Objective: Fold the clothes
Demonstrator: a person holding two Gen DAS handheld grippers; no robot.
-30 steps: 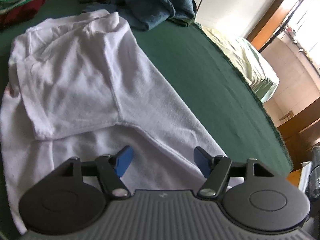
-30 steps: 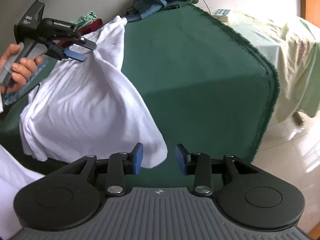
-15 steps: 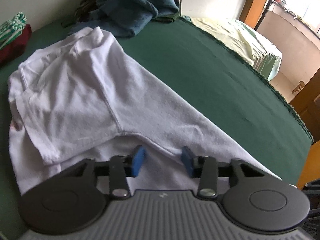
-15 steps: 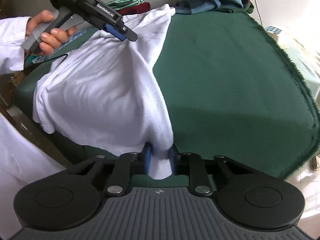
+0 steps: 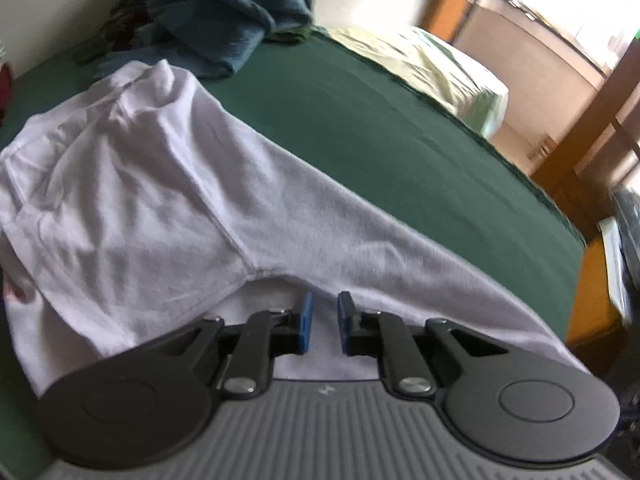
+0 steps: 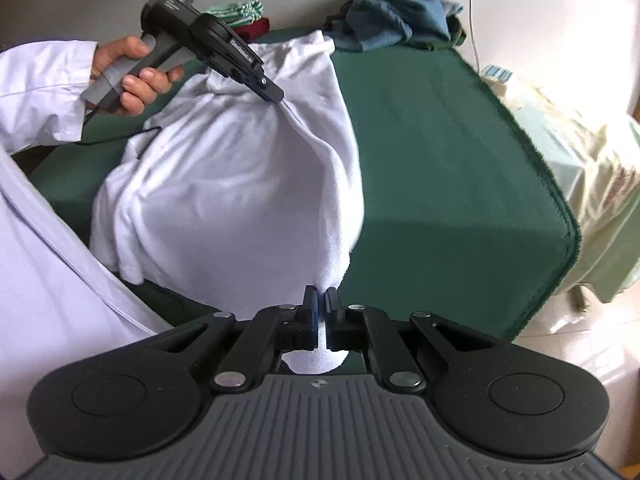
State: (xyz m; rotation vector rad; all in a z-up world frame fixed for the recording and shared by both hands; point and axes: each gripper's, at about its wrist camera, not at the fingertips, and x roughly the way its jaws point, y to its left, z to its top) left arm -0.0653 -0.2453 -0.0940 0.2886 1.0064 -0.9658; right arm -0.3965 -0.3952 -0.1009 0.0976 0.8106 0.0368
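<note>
A white T-shirt [image 5: 160,200] lies on the green-covered table [image 5: 380,140], part of it lifted. The jaws of my left gripper [image 5: 323,300] are closing, with shirt fabric between the blue pads. In the right wrist view, the left gripper [image 6: 274,96] pinches the T-shirt [image 6: 240,180] near the sleeve seam, and folds radiate from its tip. My right gripper [image 6: 322,296] is shut on the T-shirt's lower edge and holds it above the table's [image 6: 440,140] front edge. The cloth hangs taut between the two grippers.
A heap of blue clothes [image 6: 396,12] lies at the table's far edge, and folded striped and red clothes [image 6: 240,14] lie beside it. A bed with a pale sheet [image 6: 580,152] stands to the right. A person's hand [image 6: 132,76] and white sleeve [image 6: 40,92] are at the left.
Both grippers' jaws have come together on the shirt. The right gripper took the lower edge and rose with it, lifting the cloth. The left gripper rolled and gathered fabric.
</note>
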